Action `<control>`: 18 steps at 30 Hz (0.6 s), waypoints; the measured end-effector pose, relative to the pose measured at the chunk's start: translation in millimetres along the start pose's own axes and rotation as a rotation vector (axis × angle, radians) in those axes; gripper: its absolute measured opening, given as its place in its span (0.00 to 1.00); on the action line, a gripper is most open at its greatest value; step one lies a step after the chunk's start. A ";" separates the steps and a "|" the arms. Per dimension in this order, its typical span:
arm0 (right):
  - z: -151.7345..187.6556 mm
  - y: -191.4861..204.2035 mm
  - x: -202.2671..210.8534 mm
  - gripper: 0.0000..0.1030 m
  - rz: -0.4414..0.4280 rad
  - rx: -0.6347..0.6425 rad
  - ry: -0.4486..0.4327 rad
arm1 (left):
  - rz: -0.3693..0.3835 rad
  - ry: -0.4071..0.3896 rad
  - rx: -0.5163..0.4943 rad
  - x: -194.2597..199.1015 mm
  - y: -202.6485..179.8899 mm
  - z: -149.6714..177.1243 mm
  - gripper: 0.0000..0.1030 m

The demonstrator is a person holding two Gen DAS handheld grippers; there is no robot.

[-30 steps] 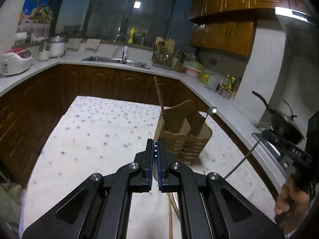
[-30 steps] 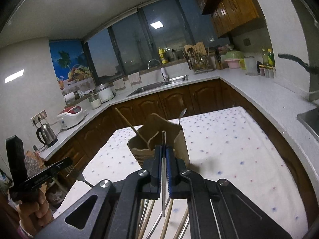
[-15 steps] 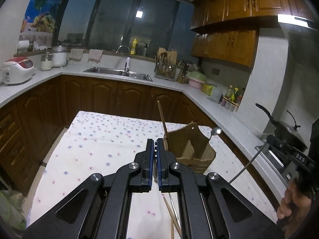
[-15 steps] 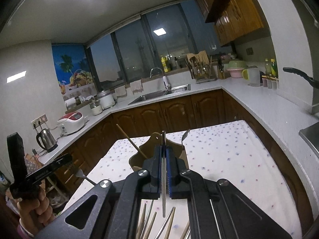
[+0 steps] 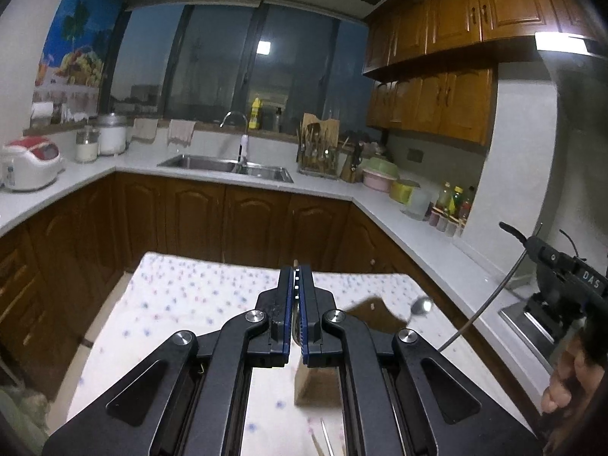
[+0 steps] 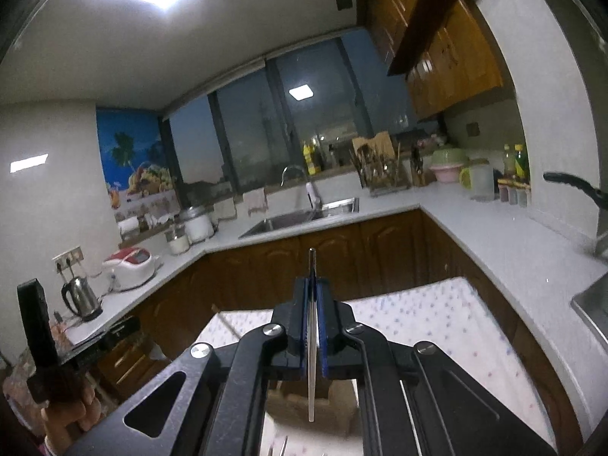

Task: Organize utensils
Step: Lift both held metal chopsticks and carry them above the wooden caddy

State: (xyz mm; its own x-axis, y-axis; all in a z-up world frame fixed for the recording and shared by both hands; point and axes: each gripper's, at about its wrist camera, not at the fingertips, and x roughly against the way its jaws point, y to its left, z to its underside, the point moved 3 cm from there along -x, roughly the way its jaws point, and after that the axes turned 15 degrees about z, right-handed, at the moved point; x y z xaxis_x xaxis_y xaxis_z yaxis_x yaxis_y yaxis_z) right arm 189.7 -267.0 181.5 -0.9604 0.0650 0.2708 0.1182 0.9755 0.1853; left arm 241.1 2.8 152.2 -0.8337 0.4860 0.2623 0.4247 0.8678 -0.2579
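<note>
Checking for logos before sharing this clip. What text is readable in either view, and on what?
"DAS": white letters on the black body of the right gripper, seen from the left wrist view.
Bottles on the counter: labels too small to read.
Yellow bottle by the window: label blurred.
Rice cooker: no readable marking.
Nothing else legible.

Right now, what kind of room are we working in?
A home kitchen, most likely: a steel sink set in a white countertop, wooden wall cabinets, and a rice cooker by the window.
</note>
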 end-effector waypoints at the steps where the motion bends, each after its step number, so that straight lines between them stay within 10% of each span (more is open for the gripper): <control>1: -3.5 1.0 -5.4 0.04 0.004 -0.002 -0.007 | -0.007 -0.002 -0.012 -5.7 -0.5 -3.4 0.02; 18: 59.5 -3.8 -97.0 0.04 0.060 0.025 0.133 | -0.064 0.200 -0.076 -121.1 3.0 51.1 0.02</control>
State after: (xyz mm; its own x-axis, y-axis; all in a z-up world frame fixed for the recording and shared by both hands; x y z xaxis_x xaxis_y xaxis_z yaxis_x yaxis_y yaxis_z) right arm 267.4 -264.5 98.4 -0.9097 0.0967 0.4039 0.1665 0.9758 0.1415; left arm 325.3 -58.7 72.1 -0.7766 0.4341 0.4566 0.4050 0.8991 -0.1659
